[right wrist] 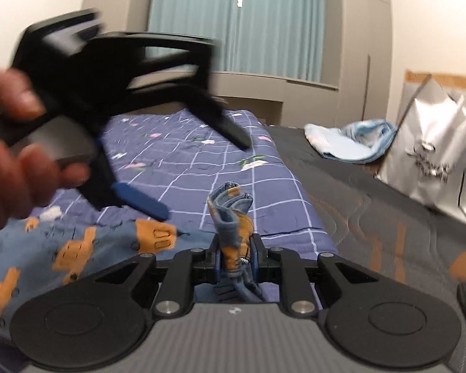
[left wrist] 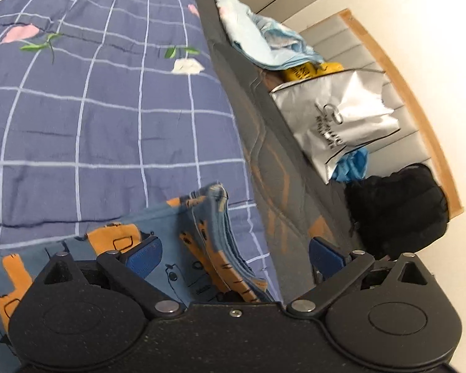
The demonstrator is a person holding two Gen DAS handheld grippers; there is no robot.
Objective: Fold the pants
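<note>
Pants (right wrist: pixel 77 248): blue, orange print, spread on the checked quilt (left wrist: pixel 108 108); one bunched edge is lifted clear of the bed

Right gripper (right wrist: pixel 234 256): jaws closed tight on that bunched edge, several layers pinched, cloth standing up out of the pinch

Left gripper (left wrist: pixel 233 253): fingers wide apart, holding nothing; the gathered fold rises between them without touching either pad (left wrist: pixel 144 256) (as far as the left wrist view shows)

Left hand (right wrist: pixel 12 155): seen from the right wrist view, gripping the tool above the spread leg; heavily blurred, so its exact height over the cloth is hard to judge

Surroundings: silver bag (left wrist: pixel 341 124) and light blue cloth (left wrist: pixel 264 40) on the dark mattress (left wrist: pixel 264 161) beside the quilt, well apart from the work

Step, my reading: right side holds a corner, left side about to take a second hold

Risk 1: the thick pinch may shed its inner layers if pulled fast, leaving an uneven fold

Risk 2: the open left fingers may catch quilt along with pants, dragging the bedding

Risk 3: lifting by one point only lets the free leg twist
</note>
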